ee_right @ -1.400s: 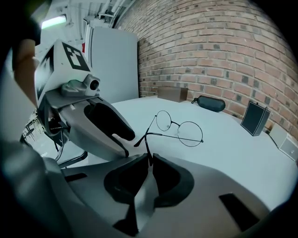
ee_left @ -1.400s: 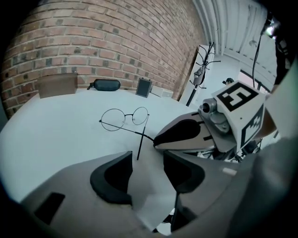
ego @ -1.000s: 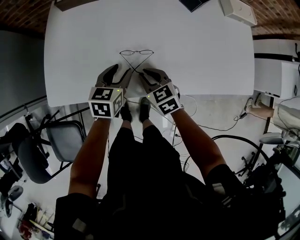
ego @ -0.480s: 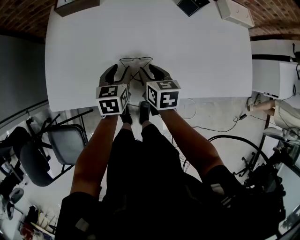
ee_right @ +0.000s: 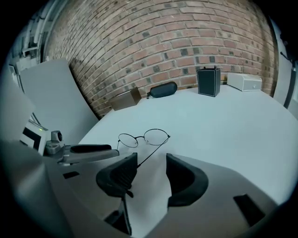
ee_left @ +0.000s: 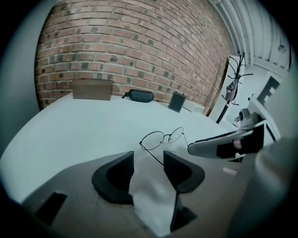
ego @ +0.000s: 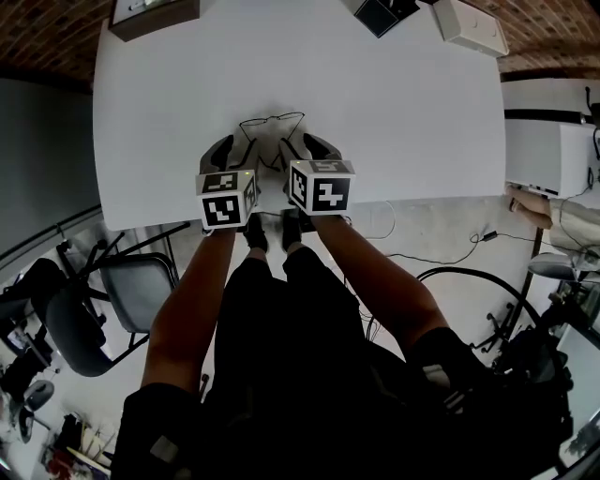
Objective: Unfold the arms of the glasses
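Observation:
Thin round wire glasses (ego: 272,122) lie on the white table (ego: 394,103), lenses away from me. Both grippers sit just behind them, side by side. My left gripper (ego: 234,150) (ee_left: 148,160) is open. One temple arm (ee_left: 151,151) runs from the left hinge into its gap, close to the right pad (ee_left: 179,169). My right gripper (ego: 305,148) (ee_right: 151,162) has its jaws opening. The other temple arm (ee_right: 151,153) slants between them toward the left pad (ee_right: 122,174), and no pad presses on it. Each gripper shows at the edge of the other's view.
At the table's far side stand a brown box (ego: 150,14) (ee_left: 92,89), a black glasses case (ee_left: 139,95) (ee_right: 163,89), a small black box (ego: 380,11) (ee_right: 208,82) and a white box (ego: 473,23) (ee_right: 246,82). The table's near edge (ego: 394,199) runs just under my wrists. A chair (ego: 131,281) stands at floor left.
The right gripper has rolled until its marker cube sits square, and its jaws have spread. Both grippers have edged closer together behind the glasses.

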